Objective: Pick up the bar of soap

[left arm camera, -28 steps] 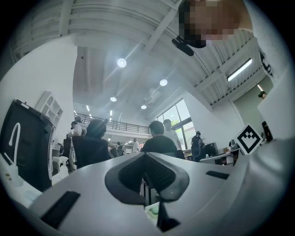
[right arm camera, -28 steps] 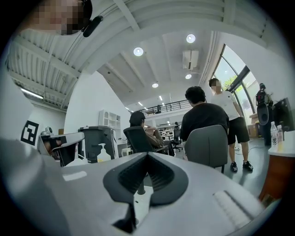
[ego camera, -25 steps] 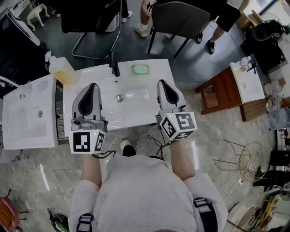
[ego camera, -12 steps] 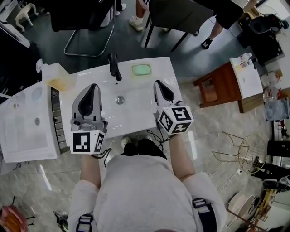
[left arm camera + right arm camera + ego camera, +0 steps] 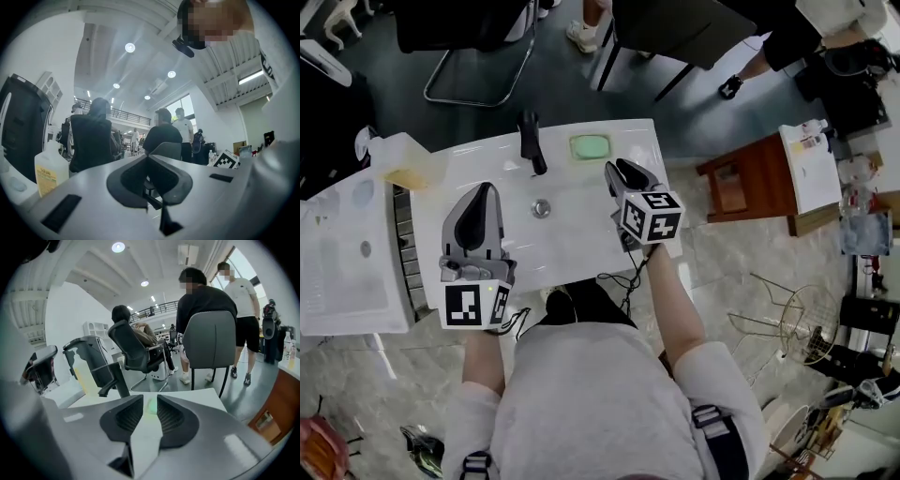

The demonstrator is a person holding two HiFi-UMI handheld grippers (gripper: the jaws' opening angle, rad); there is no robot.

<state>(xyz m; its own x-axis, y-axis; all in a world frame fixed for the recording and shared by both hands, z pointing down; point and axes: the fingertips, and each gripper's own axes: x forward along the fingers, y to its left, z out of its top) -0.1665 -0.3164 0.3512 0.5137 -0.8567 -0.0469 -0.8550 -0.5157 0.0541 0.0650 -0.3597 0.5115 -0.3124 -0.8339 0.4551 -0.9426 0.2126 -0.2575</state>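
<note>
A pale green bar of soap (image 5: pixel 590 147) lies flat on the back ledge of a white bench (image 5: pixel 581 246). It sits just right of a black tap (image 5: pixel 530 141), behind the sunken basin and its round drain (image 5: pixel 542 208). The soap is a rounded rectangle, paler at its edge, and nothing touches it.

The right tool (image 5: pixel 614 171) points at it from the near right, its tips near the bar but apart from it. Its jaws have just been opening and stand at a narrow gap with nothing between them. The left tool (image 5: pixel 483 190) hovers over the bench's left half, jaws together and empty.

At the bench's far left corner a translucent bottle (image 5: pixel 405 161) holds yellow liquid.

Only the head view and the right gripper view catch the soap. In the right gripper view it is a green blur seen through the slot between the jaws, beyond their tips. The left gripper view shows the bottle at left and the right tool's marker cube (image 5: pixel 228 160).

Both gripper views show people sitting and standing behind the bench, among them one in a grey chair (image 5: pixel 213 341) and one in a black office chair (image 5: pixel 133 350). The head view shows only their legs and shoes. A second white basin unit (image 5: pixel 347 253) stands just left of the bench, and a wooden side table (image 5: pixel 750 187) stands to its right.
</note>
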